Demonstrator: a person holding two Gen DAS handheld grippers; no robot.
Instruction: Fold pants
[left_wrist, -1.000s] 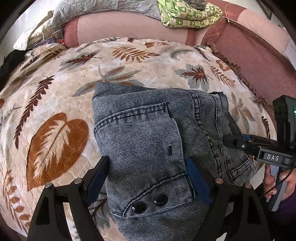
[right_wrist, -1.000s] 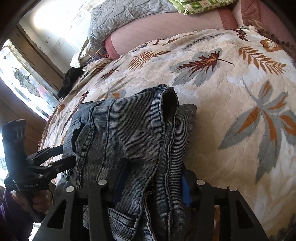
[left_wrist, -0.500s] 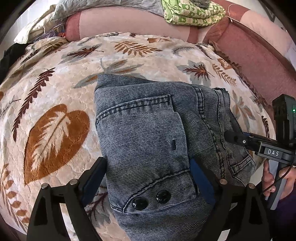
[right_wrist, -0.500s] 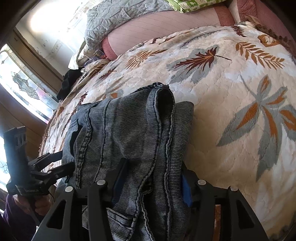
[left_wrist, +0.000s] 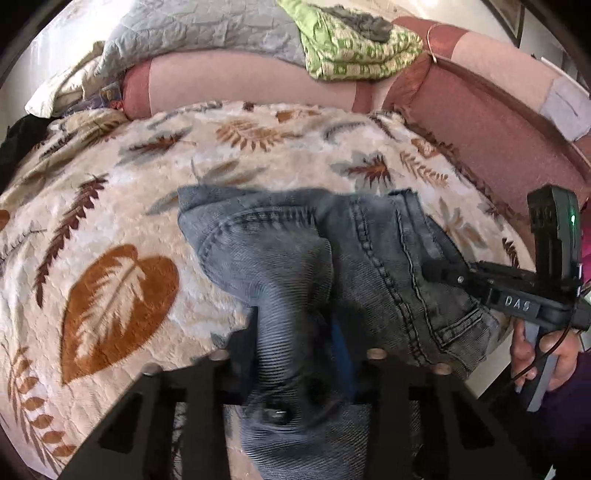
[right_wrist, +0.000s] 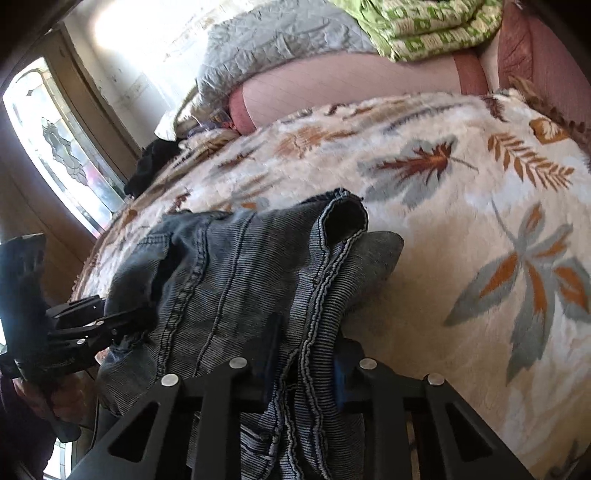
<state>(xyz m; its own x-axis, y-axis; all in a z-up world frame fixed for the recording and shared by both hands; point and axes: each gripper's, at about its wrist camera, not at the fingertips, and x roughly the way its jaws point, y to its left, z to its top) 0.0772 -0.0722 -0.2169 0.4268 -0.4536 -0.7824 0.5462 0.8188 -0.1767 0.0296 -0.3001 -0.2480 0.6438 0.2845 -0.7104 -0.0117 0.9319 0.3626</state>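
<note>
1 pair of grey-blue denim pants (left_wrist: 280, 258) lies bunched on the near part of the leaf-print blanket (left_wrist: 110, 221) that covers the bed, its near end gathered up into both of my tools. in my left wrist view the left gripper (left_wrist: 295, 354) has its jaws pinched together on a thick roll of the waistband, with a dark button just below the pads. in my right wrist view the right gripper (right_wrist: 304, 354) is clamped on a stitched seam edge of the same denim, the cloth running up between the 2 fingers. from the left camera i see the right gripper come in from the right side, its tip against the pocket seam, and a hand (left_wrist: 546, 350) on its handle. beyond the blanket sits a pink bolster (left_wrist: 240, 85), with a grey quilt (left_wrist: 207, 33) and a green patterned cloth (left_wrist: 354, 48) piled on it. a window (right_wrist: 62, 147) shows at the left of my right wrist view.
</note>
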